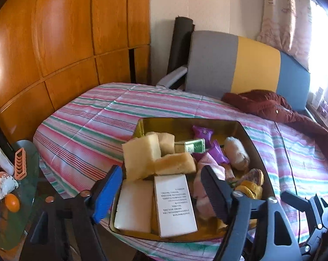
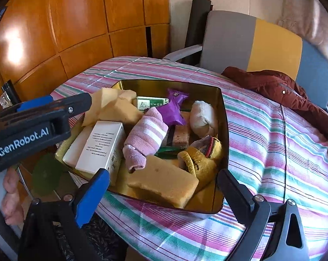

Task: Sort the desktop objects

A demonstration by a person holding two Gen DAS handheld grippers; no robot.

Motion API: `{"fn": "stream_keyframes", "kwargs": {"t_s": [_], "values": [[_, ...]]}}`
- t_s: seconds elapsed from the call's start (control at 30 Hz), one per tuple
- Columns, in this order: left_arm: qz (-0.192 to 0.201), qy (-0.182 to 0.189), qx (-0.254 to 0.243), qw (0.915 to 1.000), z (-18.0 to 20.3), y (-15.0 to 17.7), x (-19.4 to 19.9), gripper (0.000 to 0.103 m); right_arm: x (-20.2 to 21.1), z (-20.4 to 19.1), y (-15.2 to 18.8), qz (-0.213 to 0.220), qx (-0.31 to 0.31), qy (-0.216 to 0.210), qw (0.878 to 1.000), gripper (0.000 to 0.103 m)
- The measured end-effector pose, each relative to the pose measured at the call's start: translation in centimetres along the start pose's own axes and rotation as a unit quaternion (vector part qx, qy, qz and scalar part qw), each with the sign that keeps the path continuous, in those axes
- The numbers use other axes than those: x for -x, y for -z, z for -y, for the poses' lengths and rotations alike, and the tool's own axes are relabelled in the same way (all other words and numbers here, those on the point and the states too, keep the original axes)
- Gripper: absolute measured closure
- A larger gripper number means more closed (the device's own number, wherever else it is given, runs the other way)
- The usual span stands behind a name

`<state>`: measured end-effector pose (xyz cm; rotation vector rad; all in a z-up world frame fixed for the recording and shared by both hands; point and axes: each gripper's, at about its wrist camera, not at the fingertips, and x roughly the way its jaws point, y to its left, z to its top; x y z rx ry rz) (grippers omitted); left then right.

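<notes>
A gold tin (image 1: 249,140) (image 2: 225,113) sits on the striped tablecloth, full of mixed items. Between the fingers of my open left gripper (image 1: 159,193) lie a white printed box (image 1: 174,204) (image 2: 100,148) and a white block (image 1: 133,206), untouched by the pads. Yellow sponges (image 1: 140,154), purple wrappers (image 1: 202,131), a green packet (image 1: 194,145) and a white sock roll (image 1: 236,153) lie further in. My right gripper (image 2: 164,195) is open at the tin's near edge, framing a yellow sponge (image 2: 164,184). Behind it are a pink striped sock (image 2: 146,137) and a yellow sock (image 2: 198,158).
The striped tablecloth (image 1: 87,126) covers a round table. A maroon jacket (image 1: 272,106) lies at its far right by a grey, yellow and blue chair (image 1: 257,65). A wooden cabinet (image 1: 66,43) stands behind. At the left, a glass side table (image 1: 27,163) holds an orange (image 1: 11,202).
</notes>
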<state>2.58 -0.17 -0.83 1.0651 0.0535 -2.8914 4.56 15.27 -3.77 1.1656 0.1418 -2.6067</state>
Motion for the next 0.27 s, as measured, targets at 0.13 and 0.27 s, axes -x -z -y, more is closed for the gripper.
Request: {"fn": "stream_keyframes", "kwargs": {"t_s": [0.13,0.27], "values": [[0.001,-0.006,0.003,1.0000,-0.26,-0.03,-0.26,0.038,-0.18,-0.02,-0.02,-0.002,0.003,0.002,1.000,0.003],[-0.005,-0.003,0.000,1.0000,-0.27,-0.14,-0.59,0.038,0.14,0.34,-0.18,0.007,-0.002,0.006,1.000,0.003]]}}
